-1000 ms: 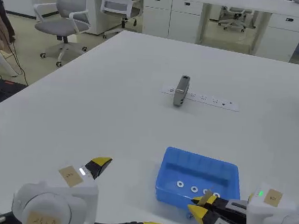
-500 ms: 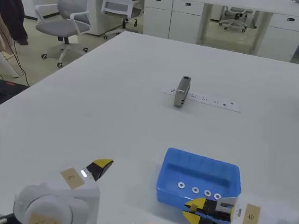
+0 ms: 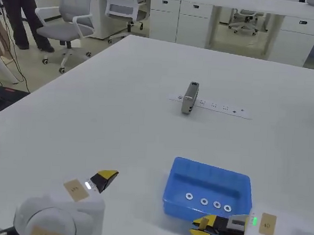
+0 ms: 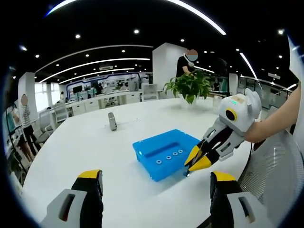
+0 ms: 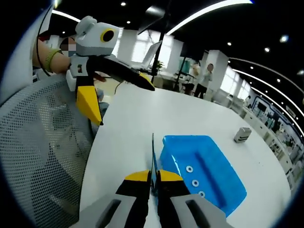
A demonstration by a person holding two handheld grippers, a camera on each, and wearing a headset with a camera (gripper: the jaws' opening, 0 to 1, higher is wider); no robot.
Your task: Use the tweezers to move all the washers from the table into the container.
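Item under inspection: four small flat silver metal washers (image 3: 203,201). They lie in a short row on the floor of the shallow blue plastic rectangular container (image 3: 209,176), which stands on the white table (image 3: 120,110) close to the near edge. Every washer I can make out is inside the container.

Handling assessment: the washers are judged light, rigid, thin and smooth. A piece lying flat gives little edge to catch and is likely to slip or flick away under a hard pinch. The best hold would be across the ring wall, with one tip through the hole and one outside the rim.

Right hand-held gripper (image 5: 153,175): jaws drawn together and clamped on the slim bluish metal tweezers (image 5: 153,154). These project forward from between the jaws along the container's near-left side. The tip is outside the container wall and carries nothing that I can see. Whether the tip touches the table cannot be told. The tweezers look thin and springy, so the clamp would need to sit on the mid-body for the squeeze to reach the tips.

Left hand-held gripper (image 3: 133,207): jaws spread wide, holding nothing and touching nothing, positioned above the table to the left of the container.
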